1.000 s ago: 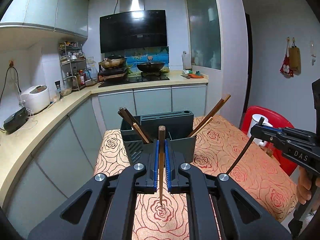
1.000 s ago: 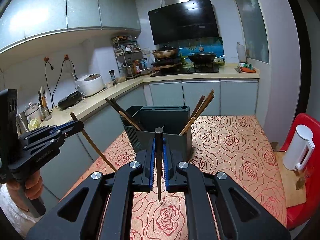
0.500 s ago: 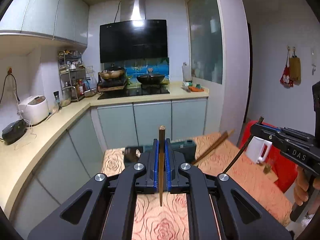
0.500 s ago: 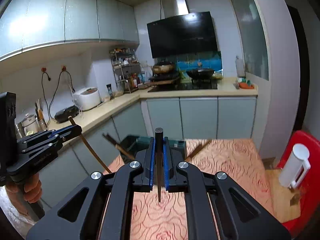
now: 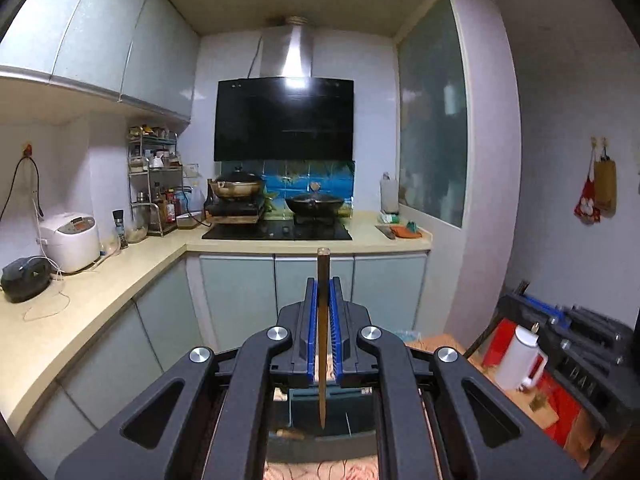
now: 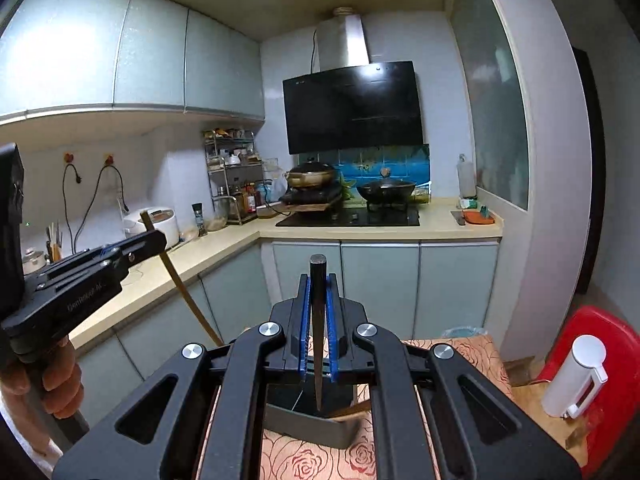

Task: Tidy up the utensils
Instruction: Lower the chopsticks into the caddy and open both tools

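Left wrist view first: our left tongs (image 5: 323, 322) are clamped narrow on a brown wooden chopstick (image 5: 322, 336), which stands upright between the blue pads with its blunt end above them and its thin tip hanging below. Behind and beneath that tip we glimpse the dark utensil holder (image 5: 320, 412) on the rose-patterned worktop (image 5: 320, 470), mostly hidden by the tongs' own frame.

From the right wrist view, our right tongs (image 6: 318, 322) are likewise closed tight on a darker chopstick (image 6: 318, 328), also upright, its tip hanging over the holder's front wall (image 6: 308, 426). The left tongs show at the left edge, held in a hand (image 6: 44, 384), the brown chopstick slanting down from them.

By our reading, the picking-up step is done for this pair: each chopstick is in a grip and clear of the worktop. Neither has entered a compartment yet, so both drops are left. We cannot tell how many utensils already sit in the holder, nor whether more wait on the worktop.
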Demonstrator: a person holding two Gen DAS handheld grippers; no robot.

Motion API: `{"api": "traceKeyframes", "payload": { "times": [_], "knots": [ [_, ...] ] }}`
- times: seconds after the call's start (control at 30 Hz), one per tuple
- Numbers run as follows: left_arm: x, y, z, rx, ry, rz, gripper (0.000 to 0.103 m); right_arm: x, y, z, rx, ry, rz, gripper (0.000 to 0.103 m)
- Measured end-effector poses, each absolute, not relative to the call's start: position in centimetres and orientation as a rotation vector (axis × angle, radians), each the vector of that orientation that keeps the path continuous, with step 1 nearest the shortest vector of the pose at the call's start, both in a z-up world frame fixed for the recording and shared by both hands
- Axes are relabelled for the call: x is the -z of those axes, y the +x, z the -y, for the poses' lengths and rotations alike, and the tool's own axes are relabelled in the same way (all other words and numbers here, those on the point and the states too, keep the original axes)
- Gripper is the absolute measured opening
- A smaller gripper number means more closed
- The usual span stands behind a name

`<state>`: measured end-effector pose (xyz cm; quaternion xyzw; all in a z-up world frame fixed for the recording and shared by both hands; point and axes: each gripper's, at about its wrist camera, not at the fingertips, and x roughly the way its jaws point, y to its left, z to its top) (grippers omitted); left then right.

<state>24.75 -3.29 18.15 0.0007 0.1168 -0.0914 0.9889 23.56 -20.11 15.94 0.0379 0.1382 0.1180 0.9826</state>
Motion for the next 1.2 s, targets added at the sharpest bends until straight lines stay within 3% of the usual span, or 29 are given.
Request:
{"api": "traceKeyframes", "payload": {
  "times": [0.67, 0.73, 0.77, 0.8, 0.83, 0.87, 1.0, 1.2],
  "knots": [
    [-9.7, 30.9, 2.2, 0.158, -0.032, -0.421, 0.008, -8.8, 29.1, 17.2, -0.218, 0.025, -0.435, 0.009],
    [-9.6, 30.8, 2.0, 0.159, -0.034, -0.425, 0.023, -8.4, 29.3, 16.9, -0.223, 0.012, -0.447, 0.010],
    [-9.6, 30.5, 1.8, 0.156, -0.036, -0.420, 0.039, -8.4, 29.3, 16.8, -0.224, 0.009, -0.451, 0.019],
    [-9.7, 30.1, 1.6, 0.151, -0.039, -0.410, 0.050, -8.3, 29.2, 16.8, -0.224, 0.012, -0.454, 0.027],
    [-9.8, 29.7, 1.5, 0.148, -0.039, -0.401, 0.052, -8.4, 29.1, 16.9, -0.220, 0.018, -0.449, 0.043],
    [-9.9, 29.5, 1.5, 0.147, -0.037, -0.397, 0.057, -8.5, 28.9, 17.0, -0.209, 0.030, -0.435, 0.050],
    [-10.6, 28.3, 0.9, 0.147, -0.042, -0.382, 0.078, -9.2, 28.0, 17.5, -0.210, 0.049, -0.412, 0.053],
    [-10.8, 26.3, 0.3, 0.144, -0.026, -0.368, 0.086, -10.3, 26.7, 18.4, -0.209, 0.065, -0.392, 0.060]
  ]
}}
